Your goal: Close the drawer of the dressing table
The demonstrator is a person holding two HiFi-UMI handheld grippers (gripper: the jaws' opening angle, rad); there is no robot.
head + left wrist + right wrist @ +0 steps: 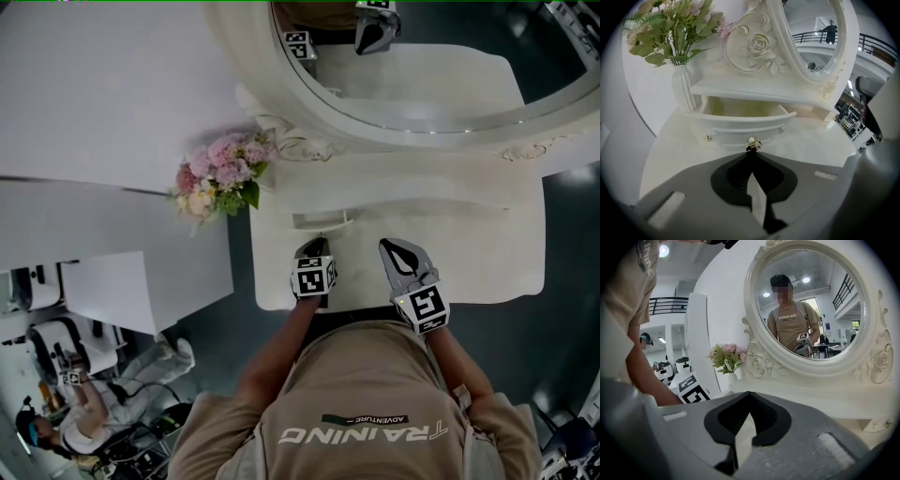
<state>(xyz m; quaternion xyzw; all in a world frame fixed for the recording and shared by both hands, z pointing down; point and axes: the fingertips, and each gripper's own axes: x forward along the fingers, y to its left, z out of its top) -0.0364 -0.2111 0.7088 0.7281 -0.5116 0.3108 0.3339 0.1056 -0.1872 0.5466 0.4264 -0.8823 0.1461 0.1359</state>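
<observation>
The drawer [740, 127] is seen pulled out under the mirror [813, 37], and its gold knob [753, 143] should be pushed straight in by the clenched left gripper [751, 153], with the clenched, empty right gripper [748, 395] kept clear.

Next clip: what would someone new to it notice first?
The big oval mirror with carved roses dominates the white dressing table, a pink bouquet at its left end. Under it a small drawer stands open, the shut left gripper right up at its gold knob.

Cream drawer [740, 123], gold knob [753, 143], pink flowers [223, 169], white vase [683, 91].
</observation>
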